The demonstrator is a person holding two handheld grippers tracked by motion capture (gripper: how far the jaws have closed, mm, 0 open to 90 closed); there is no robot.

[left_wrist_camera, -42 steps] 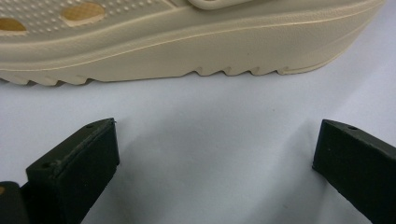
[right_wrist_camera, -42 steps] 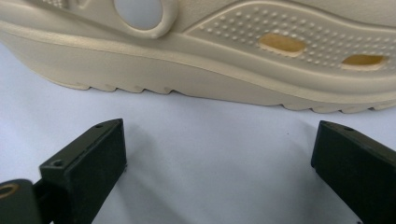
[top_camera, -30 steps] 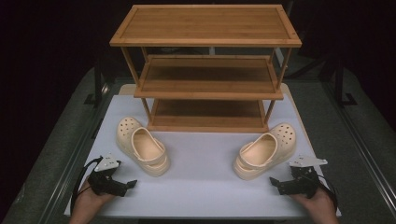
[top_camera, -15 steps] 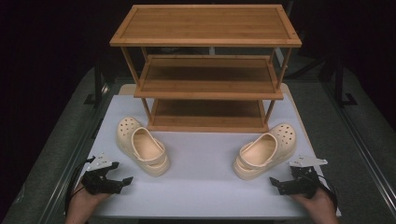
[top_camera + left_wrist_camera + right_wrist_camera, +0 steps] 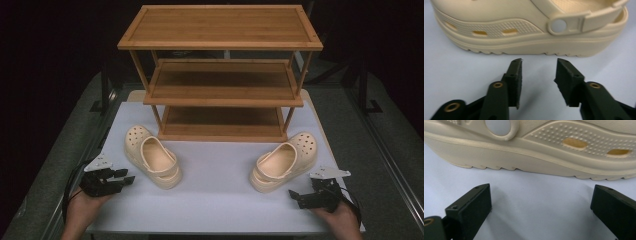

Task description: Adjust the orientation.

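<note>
Two cream clogs lie on the white table top in front of a wooden shoe rack (image 5: pixel 220 75). The left clog (image 5: pixel 151 157) has its heel toward me, and my left gripper (image 5: pixel 126 176) sits open just to its left. In the left gripper view the jaws (image 5: pixel 538 67) stand apart with nothing between them, a short way from the left clog's side (image 5: pixel 524 30). The right clog (image 5: pixel 284 162) lies angled, and my right gripper (image 5: pixel 295 196) is open just in front of its heel. In the right gripper view the jaws (image 5: pixel 541 192) stand wide apart, close to the right clog's sole edge (image 5: pixel 536 157).
The rack has three bare shelves and stands at the back of the white mat (image 5: pixel 215 200). Dark grey table surface (image 5: pixel 65 165) borders the mat on both sides. A hand holds each gripper at the near edge.
My left gripper has moved a little forward, away from the near edge, beside the left clog. The right gripper has barely moved. Both clogs are still.
</note>
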